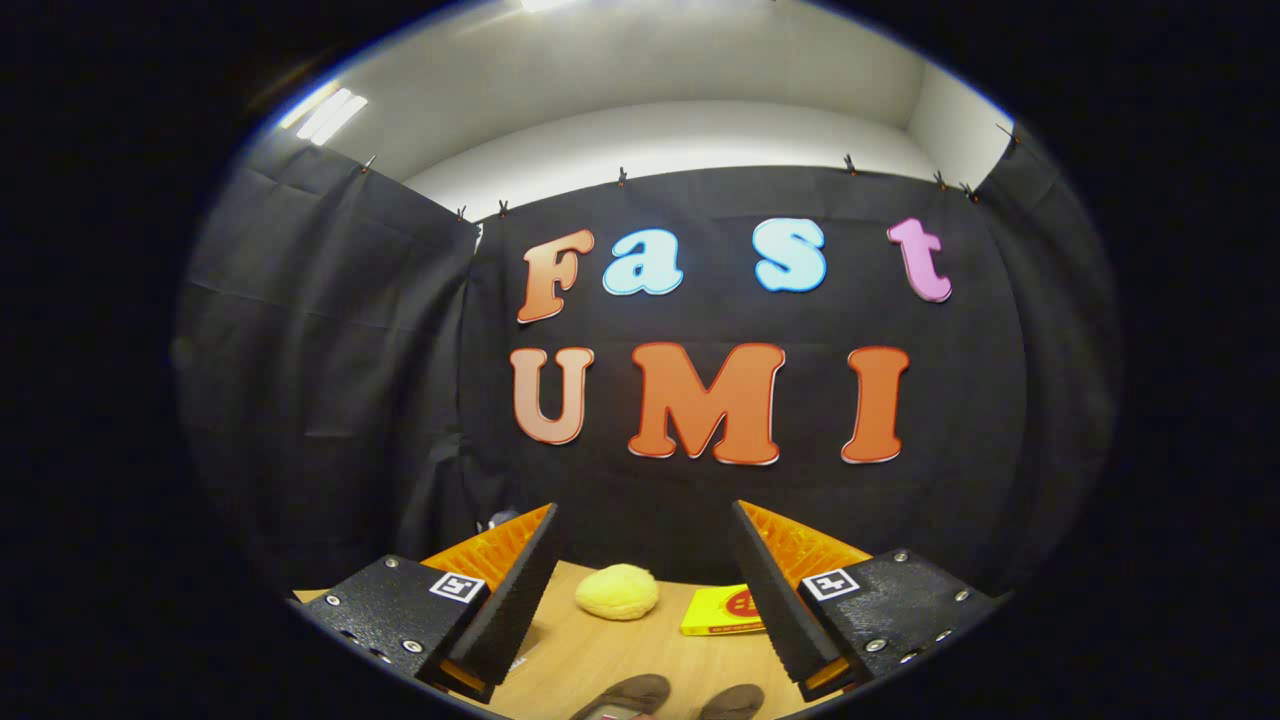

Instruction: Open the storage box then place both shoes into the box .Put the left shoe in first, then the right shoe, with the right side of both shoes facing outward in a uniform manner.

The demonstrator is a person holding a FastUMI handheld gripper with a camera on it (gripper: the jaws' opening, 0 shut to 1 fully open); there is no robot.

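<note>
Nearest, the gripper (645, 590) hangs above a wooden table (590, 655) with its jaws spread wide and nothing between them; each finger (520, 590) stands free of every object. Just below and between the fingers, at the near edge of the table, lie the two shoes, dark brown and seen only by their upper ends: the left-hand shoe (625, 692) and the right-hand shoe (732, 700) sit side by side with a small gap between them, and which is the left or right of the pair cannot be told. Something pale shows at the opening of the left-hand one. Farther in, between the fingers and beyond the shoes, a yellow fluffy ball (617, 591) rests on the wood. Just beside it, toward the right finger, lies a flat yellow packet (722, 610) with a red mark on top, its far end hidden behind that finger. Beyond the table's far edge hangs the black cloth wall (330, 380), pinned up with small clips, and above it a pale ceiling (640, 90) with bright lights.
</note>
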